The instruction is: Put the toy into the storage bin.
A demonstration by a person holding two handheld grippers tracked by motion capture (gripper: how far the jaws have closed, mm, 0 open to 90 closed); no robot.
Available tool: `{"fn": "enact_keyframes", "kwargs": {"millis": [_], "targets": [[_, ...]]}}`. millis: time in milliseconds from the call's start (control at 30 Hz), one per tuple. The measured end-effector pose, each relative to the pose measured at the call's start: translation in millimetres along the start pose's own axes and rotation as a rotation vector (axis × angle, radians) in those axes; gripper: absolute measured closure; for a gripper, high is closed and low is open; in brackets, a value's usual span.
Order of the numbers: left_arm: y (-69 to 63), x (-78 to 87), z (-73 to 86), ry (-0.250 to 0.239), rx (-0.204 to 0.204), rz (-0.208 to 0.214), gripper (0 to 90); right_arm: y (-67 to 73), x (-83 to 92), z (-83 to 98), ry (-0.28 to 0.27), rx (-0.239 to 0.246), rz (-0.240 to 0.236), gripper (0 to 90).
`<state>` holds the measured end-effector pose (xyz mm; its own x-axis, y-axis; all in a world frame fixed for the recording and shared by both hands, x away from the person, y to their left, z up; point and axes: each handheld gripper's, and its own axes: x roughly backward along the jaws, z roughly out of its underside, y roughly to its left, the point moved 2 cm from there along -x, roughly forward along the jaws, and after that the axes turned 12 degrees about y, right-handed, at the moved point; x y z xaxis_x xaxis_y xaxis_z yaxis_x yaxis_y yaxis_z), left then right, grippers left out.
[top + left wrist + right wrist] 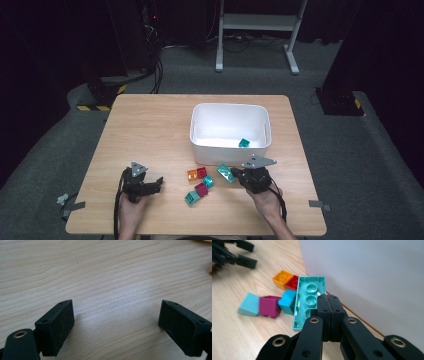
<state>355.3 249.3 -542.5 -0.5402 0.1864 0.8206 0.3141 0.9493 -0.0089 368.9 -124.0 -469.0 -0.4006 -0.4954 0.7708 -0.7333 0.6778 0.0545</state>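
Note:
My right gripper is shut on the edge wall of a long teal brick, which hangs tilted just above the table in front of the white bin. In the right gripper view the brick shows its hollow underside, with the closed jaws of my right gripper pinching its near wall. My left gripper lies low at the front left, open, and in its own view my left gripper has bare wood between the jaws.
Loose bricks lie between the grippers: orange, red, small teal, magenta, pale teal. A teal brick sits inside the bin. The bin wall stands close to the right of the held brick.

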Motion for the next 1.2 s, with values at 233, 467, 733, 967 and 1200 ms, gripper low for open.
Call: {"fn": "enact_keyframes", "kwargs": {"millis": [233,467,733,967,1200], "targets": [[0.0,0.0,0.0,0.0,0.0,0.0,13.3,-1.0,12.2,-10.3,-0.013,0.018,-0.01,89.8],[0.0,-0.1,0.0,-0.001,0.0,-0.001,13.3,-0.8,24.1,-22.2,-0.02,0.037,-0.013,89.8],[0.0,-0.1,0.0,-0.001,0.0,-0.001,13.3,-3.1,38.5,-35.4,-0.041,0.049,-0.038,89.8],[0.0,-0.1,-0.1,-0.001,0.0,-0.001,13.3,-4.7,46.8,-46.3,-0.054,0.064,-0.062,89.8],[0.0,-0.1,-0.1,-0.001,0.0,-0.001,13.3,-6.5,55.5,-59.2,-0.07,0.064,-0.063,89.8]]}}
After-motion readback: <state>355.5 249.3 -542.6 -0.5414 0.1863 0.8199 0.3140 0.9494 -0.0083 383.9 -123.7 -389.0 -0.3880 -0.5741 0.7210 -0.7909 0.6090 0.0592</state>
